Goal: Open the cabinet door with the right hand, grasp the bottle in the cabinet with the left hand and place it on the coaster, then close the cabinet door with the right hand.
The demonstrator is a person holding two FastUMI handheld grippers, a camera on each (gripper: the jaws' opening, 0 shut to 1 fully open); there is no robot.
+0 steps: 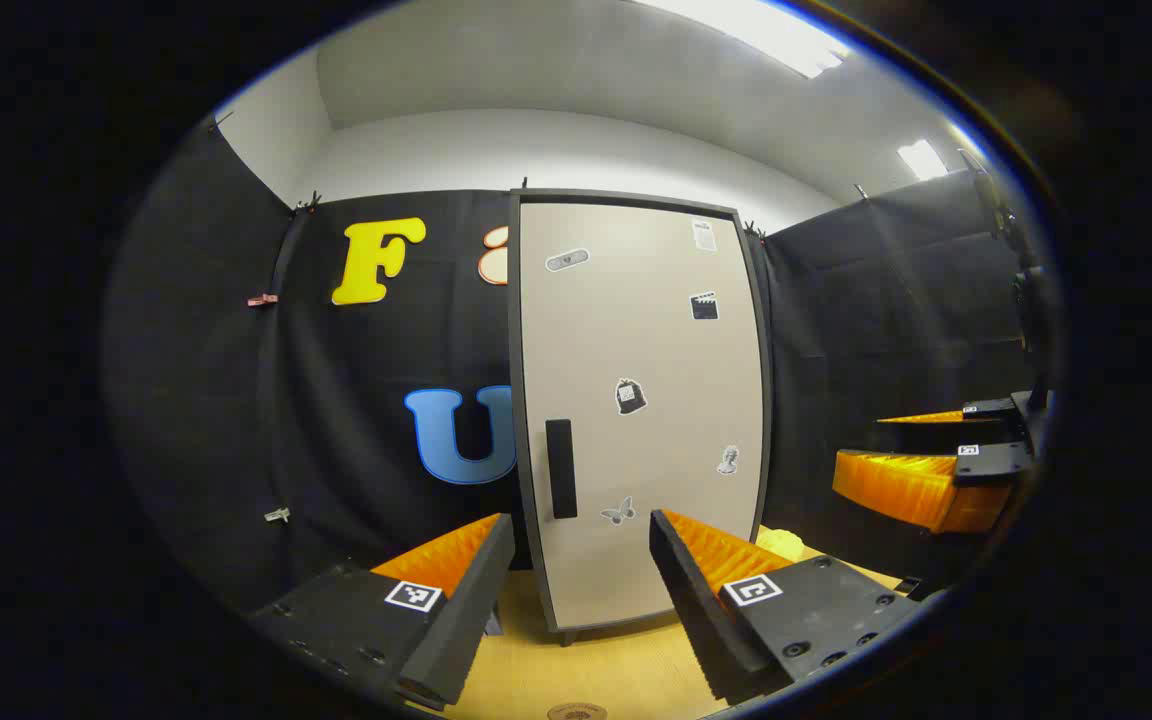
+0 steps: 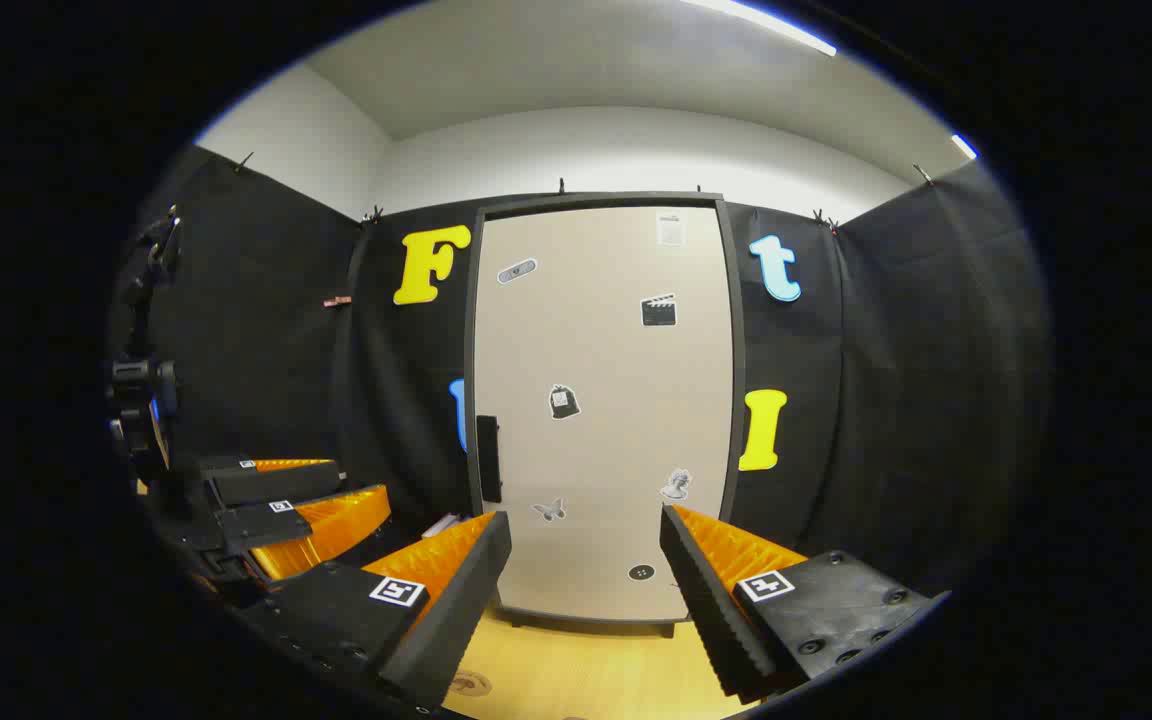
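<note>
- Cabinet door (image 1: 641,410) is closed, its dark handle (image 1: 560,468) low on the left edge; the cabinet stands at the far side of the table (image 1: 596,665).
- Left hand-held gripper (image 1: 576,600): fingers apart, holding nothing, short of the door.
- Right hand-held gripper (image 2: 586,600): fingers apart, empty, facing the door.
- Round disc at the near table edge (image 1: 576,712), possibly the coaster; too cropped to be sure.

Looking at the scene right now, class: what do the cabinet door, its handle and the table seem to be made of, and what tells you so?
Cabinet door: probably laminated board, matt beige, flat and even, with stickers lying flat on it.
Handle: a matt black bar, plastic or painted metal; the look leaves it open.
Table: light wood or wood-look laminate, with faint grain.
</note>
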